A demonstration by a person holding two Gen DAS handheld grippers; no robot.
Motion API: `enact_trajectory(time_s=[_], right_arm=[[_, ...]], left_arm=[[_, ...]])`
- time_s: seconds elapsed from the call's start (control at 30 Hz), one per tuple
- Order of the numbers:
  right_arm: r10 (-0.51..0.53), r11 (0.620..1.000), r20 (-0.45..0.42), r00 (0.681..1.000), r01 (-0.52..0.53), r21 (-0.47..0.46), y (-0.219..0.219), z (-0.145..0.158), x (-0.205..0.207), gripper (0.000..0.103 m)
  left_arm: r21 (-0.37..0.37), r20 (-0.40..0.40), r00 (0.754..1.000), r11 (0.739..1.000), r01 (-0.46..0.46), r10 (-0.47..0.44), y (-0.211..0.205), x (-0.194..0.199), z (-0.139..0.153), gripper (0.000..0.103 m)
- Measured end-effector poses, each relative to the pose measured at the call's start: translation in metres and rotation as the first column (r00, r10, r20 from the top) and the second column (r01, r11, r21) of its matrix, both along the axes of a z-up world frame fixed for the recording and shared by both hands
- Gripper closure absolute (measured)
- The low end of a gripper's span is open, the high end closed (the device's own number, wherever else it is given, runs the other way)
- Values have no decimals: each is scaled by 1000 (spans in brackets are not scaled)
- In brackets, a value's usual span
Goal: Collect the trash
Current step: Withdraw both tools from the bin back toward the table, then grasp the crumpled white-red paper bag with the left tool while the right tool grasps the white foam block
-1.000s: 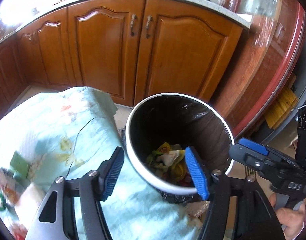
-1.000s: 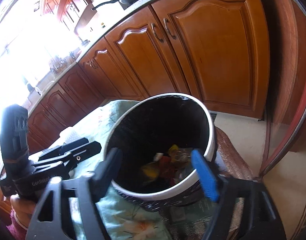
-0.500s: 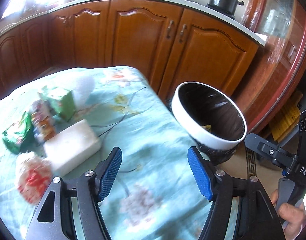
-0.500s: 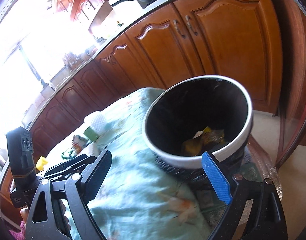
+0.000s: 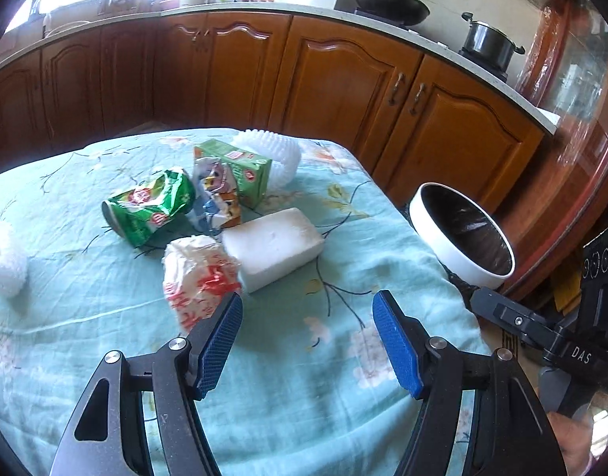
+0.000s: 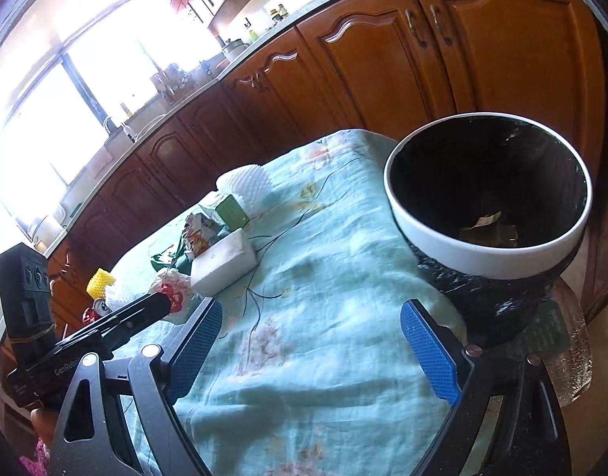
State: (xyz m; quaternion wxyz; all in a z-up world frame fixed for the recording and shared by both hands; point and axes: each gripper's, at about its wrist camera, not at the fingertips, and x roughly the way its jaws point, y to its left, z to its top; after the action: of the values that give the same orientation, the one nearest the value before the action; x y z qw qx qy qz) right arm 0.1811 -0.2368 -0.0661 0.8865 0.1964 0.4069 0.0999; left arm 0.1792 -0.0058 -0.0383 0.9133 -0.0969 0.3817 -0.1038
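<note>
1. The left gripper [image 5: 305, 341] is hovering with jaws spread, pinching nothing; the right gripper [image 6: 323, 341] is likewise gaping empty.
2. The crumpled white-and-red plastic wrapper [image 5: 198, 273] is lying on the pale-blue floral tablecloth [image 5: 105, 317], just ahead-left of the left claw, the nearer one.
3. The white-rimmed, black-lined bin [image 6: 488, 214] is standing off the cloth's right edge.

Bin: your white-rimmed round trash bin [image 6: 490, 261] stands upright just past the table edge, black liner inside (a few scraps show at the bottom).
Green pieces: a crushed green packet [image 5: 151, 208] lies on its side; a green carton [image 5: 240, 172] stands behind it.
Wrappers: you have a colourful wrapper [image 5: 216, 198] between those two, and a crumpled red-and-white bag [image 5: 198, 277] nearest you.
Foam: a white foam block [image 5: 274, 252] lies flat, touching the bag.
</note>
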Motion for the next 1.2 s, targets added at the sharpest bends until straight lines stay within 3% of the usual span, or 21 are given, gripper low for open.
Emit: enact_trajectory(time_s=[0.3, 0.53, 0.67, 1.0, 1.07, 1.13, 1.2], right_arm=[[64, 998, -5, 998, -64, -1, 34, -5, 15, 10], [112, 994, -12, 994, -112, 9, 57, -13, 39, 13], [133, 991, -33, 991, -133, 5, 67, -17, 61, 34], [198, 980, -65, 978, -199, -12, 93, -30, 110, 52], [215, 976, -92, 972, -218, -17, 97, -39, 115, 72], [216, 976, -86, 973, -218, -16, 97, -42, 112, 72], [214, 976, -74, 974, -216, -28, 95, -38, 107, 79]], left_arm=[[-7, -2, 995, 995, -105, 104, 37, -11, -2, 35], [-7, -30, 992, 992, -126, 126, 50, 0, -10, 35], [-7, -44, 992, 993, -121, 120, 52, 11, -15, 35], [-25, -98, 990, 995, -99, 96, 56, 43, -34, 38], [-40, -106, 991, 996, -82, 78, 57, 47, -39, 48], [-59, -107, 993, 997, -55, 49, 56, 50, -41, 69], [-52, -91, 995, 998, -37, 32, 52, 51, -40, 74]])
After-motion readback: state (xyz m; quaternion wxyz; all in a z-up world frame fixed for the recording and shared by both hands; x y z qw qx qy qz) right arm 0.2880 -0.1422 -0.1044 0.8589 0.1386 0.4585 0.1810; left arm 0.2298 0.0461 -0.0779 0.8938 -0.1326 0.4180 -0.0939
